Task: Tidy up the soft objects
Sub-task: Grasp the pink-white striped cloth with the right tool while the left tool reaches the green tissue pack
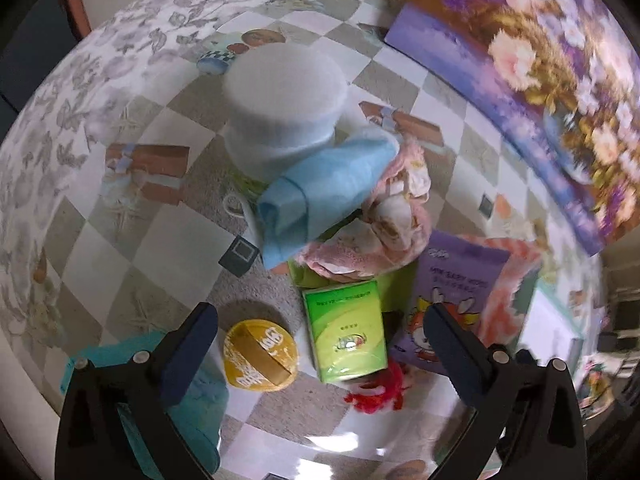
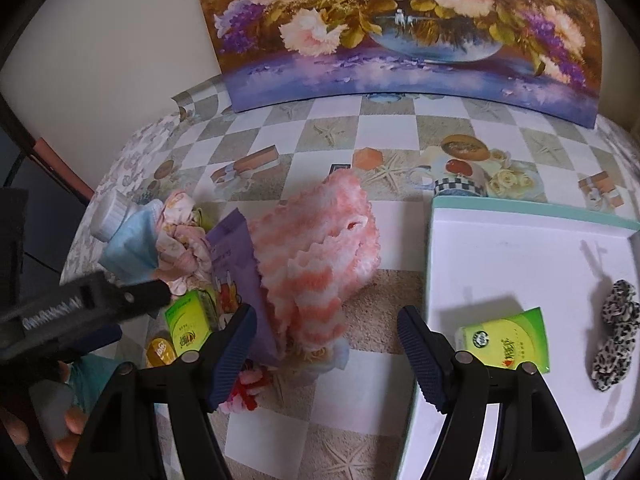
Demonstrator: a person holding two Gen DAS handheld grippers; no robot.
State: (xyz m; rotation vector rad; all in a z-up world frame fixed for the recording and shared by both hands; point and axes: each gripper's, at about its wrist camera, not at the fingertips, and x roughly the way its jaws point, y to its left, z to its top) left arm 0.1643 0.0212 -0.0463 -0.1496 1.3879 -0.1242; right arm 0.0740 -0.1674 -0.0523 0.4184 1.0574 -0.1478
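Only the right wrist view showed the white tray (image 2: pixel 500 248) with its pale green rim at the right of the tabletop (image 2: pixel 360 412), holding a flat green tissue packet (image 2: pixel 506 342) and, right of it, a fuzzy leopard-print scrunchie (image 2: pixel 616 334). The same view showed the fluffy pink-and-white striped towel (image 2: pixel 320 256) heaped near the middle, its ridged pile leaning against a purple wipes pack (image 2: pixel 236 276), with a floral painting (image 2: pixel 400 28) propped at the far edge. The right gripper (image 2: pixel 328 356) hovered with its ribbed dark fingers spread wide and nothing between them, the towel just beyond it. The left wrist view gave the crowded pile at the left in detail: a white foam cylinder (image 1: pixel 280 108) at the far side, a folded light blue cloth (image 1: pixel 320 196) resting against it, and a crumpled pink patterned fabric (image 1: pixel 392 220) beside that. Nearer lay a glossy green carton (image 1: pixel 346 334), a round yellow disc with a gold band (image 1: pixel 260 356), a red yarn tuft (image 1: pixel 378 392) and a teal cloth (image 1: pixel 200 412) at the near left. The left gripper (image 1: pixel 320 352) hung above these with its smooth fingers apart and empty. The checked tablecloth was printed with starfish.
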